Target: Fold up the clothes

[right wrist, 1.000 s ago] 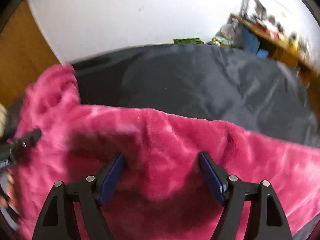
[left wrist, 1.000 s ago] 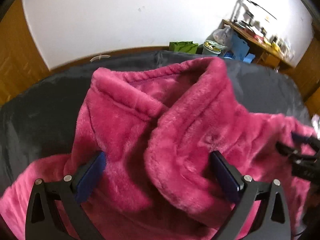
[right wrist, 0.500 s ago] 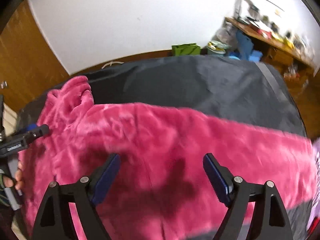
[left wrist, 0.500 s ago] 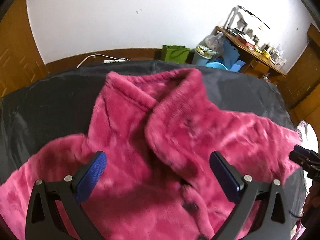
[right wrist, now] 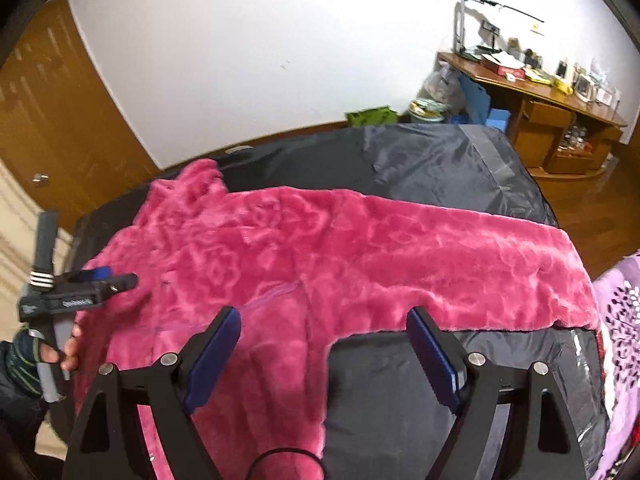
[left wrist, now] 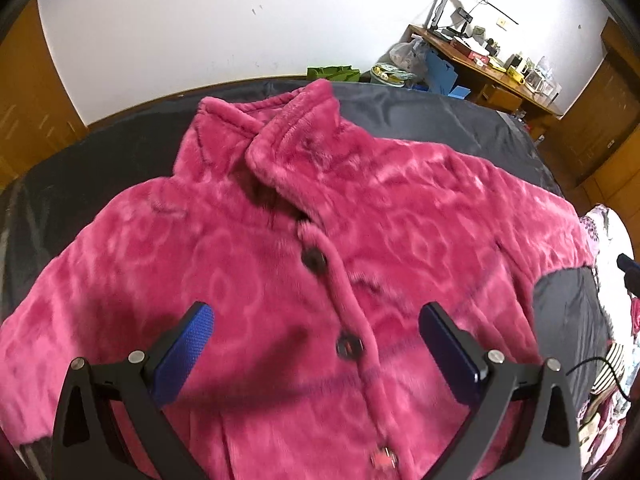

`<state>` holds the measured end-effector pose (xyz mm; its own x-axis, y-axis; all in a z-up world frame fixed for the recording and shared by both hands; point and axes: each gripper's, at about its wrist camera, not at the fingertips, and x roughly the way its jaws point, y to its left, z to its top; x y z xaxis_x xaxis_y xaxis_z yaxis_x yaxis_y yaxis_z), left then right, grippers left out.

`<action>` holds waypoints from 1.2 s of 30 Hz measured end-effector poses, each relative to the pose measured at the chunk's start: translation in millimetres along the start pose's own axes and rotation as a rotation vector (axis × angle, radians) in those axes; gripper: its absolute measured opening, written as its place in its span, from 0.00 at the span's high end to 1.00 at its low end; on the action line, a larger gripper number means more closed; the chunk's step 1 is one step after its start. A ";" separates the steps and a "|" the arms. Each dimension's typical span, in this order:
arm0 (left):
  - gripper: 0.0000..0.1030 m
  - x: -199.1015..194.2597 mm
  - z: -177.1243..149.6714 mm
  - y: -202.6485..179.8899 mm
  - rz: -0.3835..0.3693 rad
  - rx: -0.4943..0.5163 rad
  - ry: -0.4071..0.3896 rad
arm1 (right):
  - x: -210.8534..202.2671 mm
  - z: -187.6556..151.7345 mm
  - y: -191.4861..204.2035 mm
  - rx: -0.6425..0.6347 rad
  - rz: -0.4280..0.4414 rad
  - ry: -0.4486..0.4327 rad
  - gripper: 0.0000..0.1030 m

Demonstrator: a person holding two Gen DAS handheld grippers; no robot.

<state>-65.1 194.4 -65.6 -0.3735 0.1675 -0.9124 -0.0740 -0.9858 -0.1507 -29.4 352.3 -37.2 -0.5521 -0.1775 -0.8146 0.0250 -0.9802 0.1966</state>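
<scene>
Fleecy pink jacket [left wrist: 320, 240] lies spread, buttoned front up, soft and floppy, best pinched at sleeve or hem; both tools, left [left wrist: 316, 340] and right [right wrist: 324, 344], hover spread above it.

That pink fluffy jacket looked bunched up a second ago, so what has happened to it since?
The pink jacket went from bunched close under both grippers to spread flat on the dark cover, buttons up, one sleeve stretched sideways. The left gripper and right gripper pulled back above it. Both stayed open, holding nothing.
</scene>
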 end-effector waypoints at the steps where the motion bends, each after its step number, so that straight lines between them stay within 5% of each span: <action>1: 0.00 -5.1 -7.8 -1.7 0.004 -0.004 0.004 | -7.1 -2.8 0.4 -0.005 0.026 -0.006 0.16; 6: 0.00 -30.6 -47.0 -10.4 0.024 -0.024 0.021 | -47.1 -32.8 8.1 -0.115 0.086 0.000 0.16; 11: 0.00 -44.8 -101.7 -12.0 0.030 -0.092 0.065 | -49.4 -92.0 25.1 -0.221 0.305 0.143 0.16; 14: 0.00 -52.6 -131.7 -9.2 0.048 -0.121 0.069 | -46.8 -133.9 46.6 -0.367 0.328 0.218 0.16; 23: 0.00 -46.3 -193.9 30.3 0.196 -0.229 0.075 | 7.9 -165.2 73.9 -0.285 0.488 0.315 0.15; 29: 0.00 -29.6 -208.9 58.5 0.324 -0.221 0.080 | 54.2 -191.6 111.6 -0.495 0.308 0.390 0.16; 32: 0.00 -30.1 -222.3 84.8 0.256 -0.293 0.060 | 63.0 -208.0 114.2 -0.623 0.216 0.398 0.15; 36: 0.00 -36.0 -228.1 92.3 0.258 -0.232 0.041 | 59.4 -229.7 122.1 -0.798 0.126 0.374 0.14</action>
<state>152.4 94.8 -133.5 -0.3144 -0.0834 -0.9456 0.2323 -0.9726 0.0085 132.2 201.9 -186.9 -0.2011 -0.1680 -0.9651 0.7172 -0.6962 -0.0283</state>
